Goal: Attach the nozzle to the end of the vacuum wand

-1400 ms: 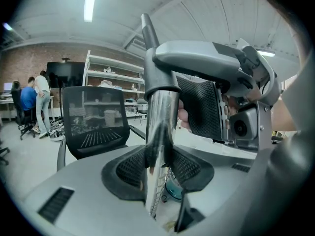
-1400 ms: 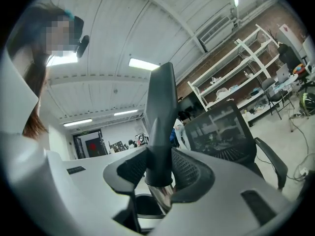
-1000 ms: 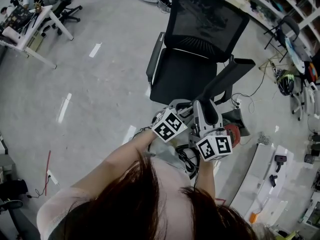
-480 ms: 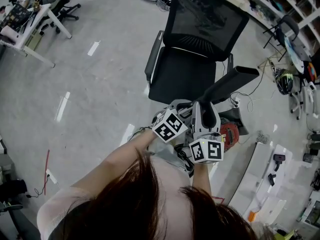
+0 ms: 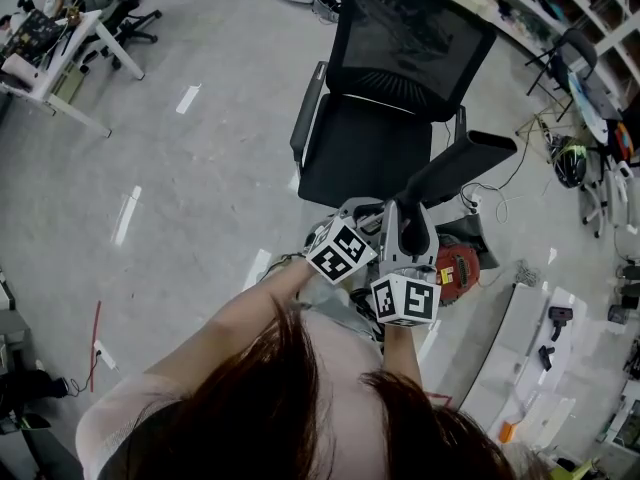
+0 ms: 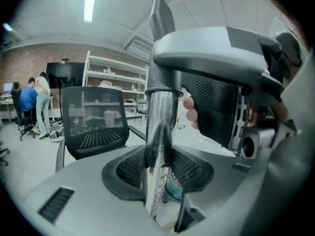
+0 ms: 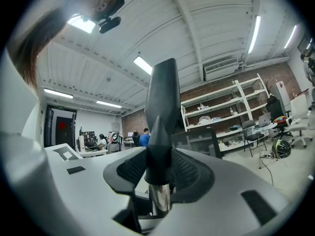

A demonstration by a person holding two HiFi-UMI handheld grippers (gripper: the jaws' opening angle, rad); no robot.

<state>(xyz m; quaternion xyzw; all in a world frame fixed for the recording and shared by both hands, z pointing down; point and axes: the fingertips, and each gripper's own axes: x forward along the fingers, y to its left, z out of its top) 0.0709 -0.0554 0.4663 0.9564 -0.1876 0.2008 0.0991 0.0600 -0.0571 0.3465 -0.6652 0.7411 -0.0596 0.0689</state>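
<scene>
**A:** left gripper (image 6: 158,165) status?

**B:** Clamped on the shiny metal wand (image 6: 160,132), one pad pressed to each side. The wand runs upright between them.

**A:** And the right gripper (image 7: 160,167)?

**B:** Closed on the black nozzle (image 7: 162,107), gripping its narrow lower part. It sits just past the left one on the same tube. In the left gripper view its body fills the upper right, and the fingers (image 6: 189,109) of a hand show behind it.

**A:** Where's the nozzle relative to the wand?

**B:** On the wand's end. The nozzle's bottom edge meets bare metal just below the right gripper's pads. I can't tell whether it's fully seated.

**A:** Orientation?

**B:** In the head view both grippers are held close in front of the person, with the marker cubes nearly touching. The nozzle slants up and away to the right. Its wide end is beside the seat of a black office chair (image 5: 400,38) with a mesh back.

**A:** Anything else nearby?

**B:** There's a red round unit (image 5: 458,268) on the grey floor (image 5: 200,188), just beyond the right gripper's cube. Loose cables lie near it.

**A:** Farther out?

**B:** A white tabletop (image 5: 50,68) on angled legs is at far left. White shelves (image 7: 231,107) stand along a brick wall, and people (image 6: 35,97) are at a workstation in the distance.
</scene>
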